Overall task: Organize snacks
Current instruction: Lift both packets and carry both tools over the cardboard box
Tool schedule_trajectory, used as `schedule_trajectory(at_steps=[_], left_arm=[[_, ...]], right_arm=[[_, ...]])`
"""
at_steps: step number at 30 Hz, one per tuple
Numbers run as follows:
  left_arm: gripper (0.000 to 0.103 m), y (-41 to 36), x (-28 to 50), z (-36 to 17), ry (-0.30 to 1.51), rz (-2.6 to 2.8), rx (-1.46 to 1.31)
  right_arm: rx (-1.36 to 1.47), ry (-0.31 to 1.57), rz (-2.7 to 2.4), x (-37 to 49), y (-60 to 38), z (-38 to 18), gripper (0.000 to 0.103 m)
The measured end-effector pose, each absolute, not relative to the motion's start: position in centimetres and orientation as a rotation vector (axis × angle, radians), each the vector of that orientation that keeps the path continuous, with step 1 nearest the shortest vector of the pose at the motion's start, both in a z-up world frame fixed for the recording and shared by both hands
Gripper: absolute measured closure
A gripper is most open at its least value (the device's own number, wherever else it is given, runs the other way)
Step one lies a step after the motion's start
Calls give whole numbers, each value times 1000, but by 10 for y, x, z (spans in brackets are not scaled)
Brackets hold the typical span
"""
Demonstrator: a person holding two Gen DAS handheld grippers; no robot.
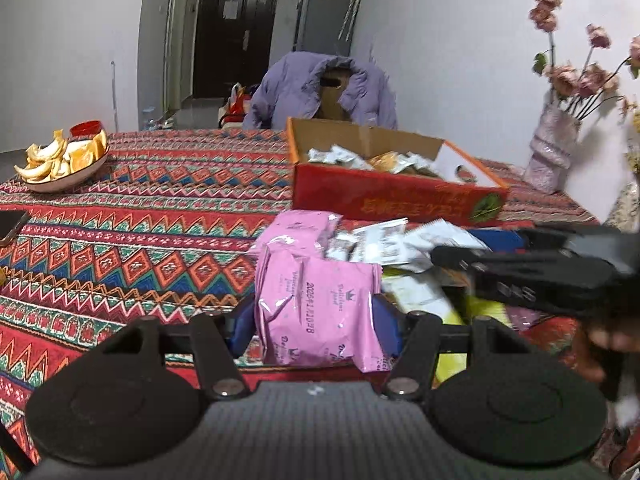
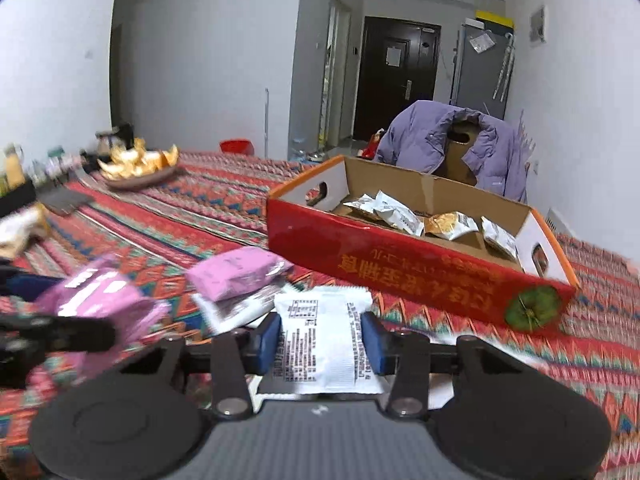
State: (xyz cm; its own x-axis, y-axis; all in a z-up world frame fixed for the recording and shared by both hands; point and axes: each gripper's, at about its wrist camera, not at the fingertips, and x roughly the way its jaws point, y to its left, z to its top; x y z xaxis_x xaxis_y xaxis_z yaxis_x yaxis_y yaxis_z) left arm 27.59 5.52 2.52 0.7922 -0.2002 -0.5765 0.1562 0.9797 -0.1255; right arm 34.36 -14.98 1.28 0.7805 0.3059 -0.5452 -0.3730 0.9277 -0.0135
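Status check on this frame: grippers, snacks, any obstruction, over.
Left gripper shut on pink snack pack. Right gripper shut on white snack packet. Red box ahead, path open.

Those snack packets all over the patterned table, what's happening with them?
A person is sorting them with two hand-held tools. The left tool grips a pink packet, the right tool a white packet. Several packets already lie in the red cardboard box; more wait on the tablecloth.

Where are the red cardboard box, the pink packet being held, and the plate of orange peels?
red cardboard box (image 2: pixel 420 276), right wrist view, its front wall.
pink packet (image 1: pixel 320 312), left wrist view, its middle.
plate of orange peels (image 1: pixel 64 182), left wrist view, its rim.
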Motion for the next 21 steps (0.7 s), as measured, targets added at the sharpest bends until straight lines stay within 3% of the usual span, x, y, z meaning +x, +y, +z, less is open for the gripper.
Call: schedule_trajectory(at_steps=[11,21], left_arm=[[42,18,210,49,547,-258,-57],[42,7,170,62,494,-260,-58]], right_arm=[[-86,495,303,227,-201,45,60],[-81,423,276,190,-223,65,60]])
